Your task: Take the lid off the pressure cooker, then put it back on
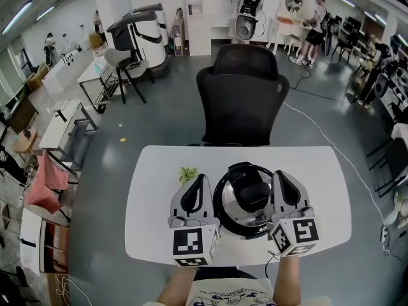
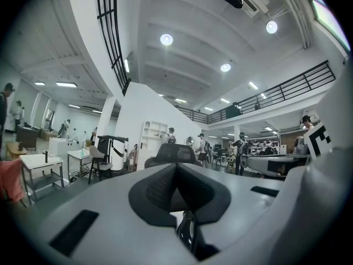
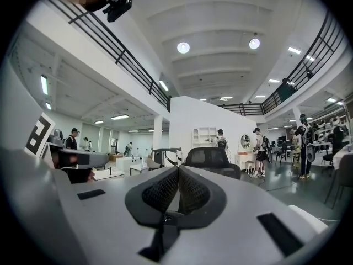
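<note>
The black pressure cooker [image 1: 245, 199], with its lid [image 1: 250, 191] on, stands on the white table [image 1: 325, 190] near the front edge. My left gripper [image 1: 202, 180] lies level just left of the cooker, its jaws shut on nothing. Just right of the cooker, my right gripper [image 1: 279, 174] is likewise level and shut with nothing held. In the left gripper view the closed jaws [image 2: 176, 167] point across the table and the cooker [image 2: 270, 162] shows at the right. In the right gripper view the closed jaws [image 3: 178, 173] point the same way, with the cooker [image 3: 77, 159] at the left.
A small green plant-like thing [image 1: 187, 173] lies on the table just beyond the left gripper. A black office chair [image 1: 242, 97] stands at the table's far edge. A cable [image 1: 331, 139] runs over the floor to the right. Desks, shelves and people are far back.
</note>
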The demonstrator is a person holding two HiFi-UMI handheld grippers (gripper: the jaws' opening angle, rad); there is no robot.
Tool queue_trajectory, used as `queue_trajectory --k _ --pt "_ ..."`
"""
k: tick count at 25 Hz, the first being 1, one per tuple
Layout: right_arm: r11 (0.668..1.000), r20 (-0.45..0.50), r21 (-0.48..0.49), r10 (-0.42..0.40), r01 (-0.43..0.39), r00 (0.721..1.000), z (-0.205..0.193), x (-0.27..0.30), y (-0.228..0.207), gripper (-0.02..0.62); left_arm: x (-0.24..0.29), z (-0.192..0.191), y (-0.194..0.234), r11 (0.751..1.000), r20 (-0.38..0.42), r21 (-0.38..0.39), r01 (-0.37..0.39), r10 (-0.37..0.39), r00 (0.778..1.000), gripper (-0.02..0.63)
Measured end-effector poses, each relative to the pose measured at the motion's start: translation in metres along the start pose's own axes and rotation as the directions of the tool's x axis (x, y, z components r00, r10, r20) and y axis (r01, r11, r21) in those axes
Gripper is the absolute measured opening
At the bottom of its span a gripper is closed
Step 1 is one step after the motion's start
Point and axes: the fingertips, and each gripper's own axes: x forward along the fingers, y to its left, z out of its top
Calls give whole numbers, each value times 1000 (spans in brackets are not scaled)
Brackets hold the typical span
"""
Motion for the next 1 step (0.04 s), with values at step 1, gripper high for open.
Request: queue_trajectory --k 1 --pt "1000 -1 1 1 -1 1000 1 -1 1 11 -1 1 0 1000 -1 -1 1 -1 1000 13"
